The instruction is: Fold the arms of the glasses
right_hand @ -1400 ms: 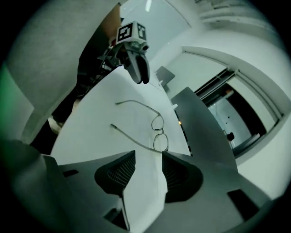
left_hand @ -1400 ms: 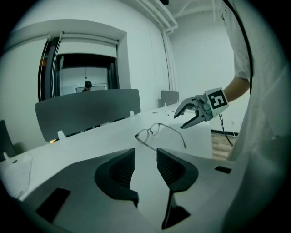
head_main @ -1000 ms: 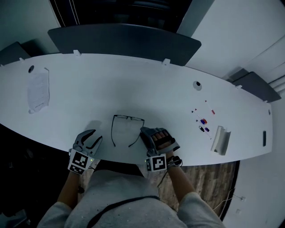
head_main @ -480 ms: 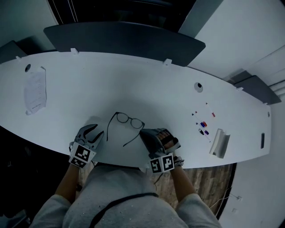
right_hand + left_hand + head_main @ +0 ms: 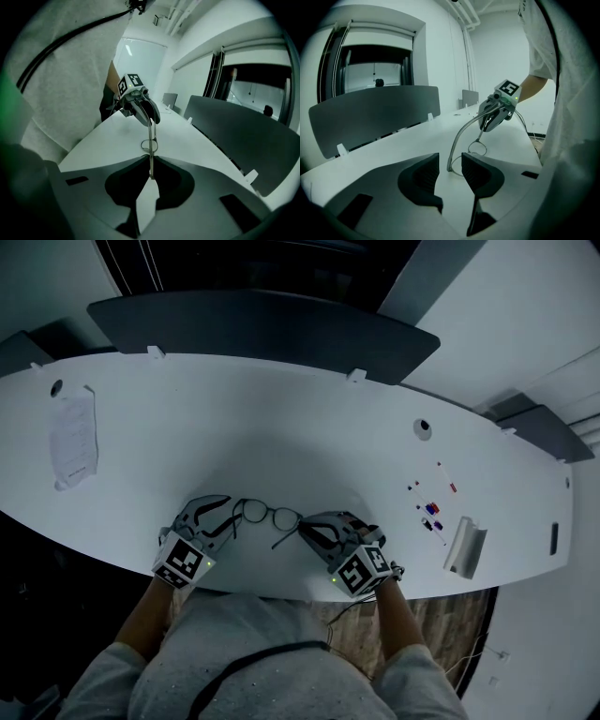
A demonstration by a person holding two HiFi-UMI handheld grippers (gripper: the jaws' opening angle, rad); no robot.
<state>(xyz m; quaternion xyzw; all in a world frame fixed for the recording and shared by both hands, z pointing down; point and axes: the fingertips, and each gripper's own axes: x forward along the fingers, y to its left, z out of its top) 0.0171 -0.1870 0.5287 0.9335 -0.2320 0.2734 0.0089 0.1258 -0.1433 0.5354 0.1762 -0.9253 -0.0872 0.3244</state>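
Note:
Thin dark-framed glasses [image 5: 267, 516] are held up near the table's [image 5: 281, 418] front edge, between my two grippers. My right gripper [image 5: 312, 527] has just been closing, and its jaws are shut on one thin arm of the glasses [image 5: 150, 161]. The lens rings [image 5: 149, 146] hang beyond the jaws. At the other side my left gripper [image 5: 223, 518] is open. The curved tip of the other arm [image 5: 449, 164] stands in the gap between its pads [image 5: 425, 174], touching neither that I can see. Each gripper shows in the other's view: the right gripper [image 5: 496, 112], the left gripper [image 5: 139, 104].
A printed sheet [image 5: 73, 437] lies at the far left of the table. Small coloured items [image 5: 429, 509] and a white stand [image 5: 464, 545] sit at the right. A dark panel [image 5: 262, 329] runs behind the table. The person's torso is close to the front edge.
The glasses, flat on the table before, are now raised and turned on edge. My right gripper rolled and took hold of an arm. My left gripper moved right to the other arm.

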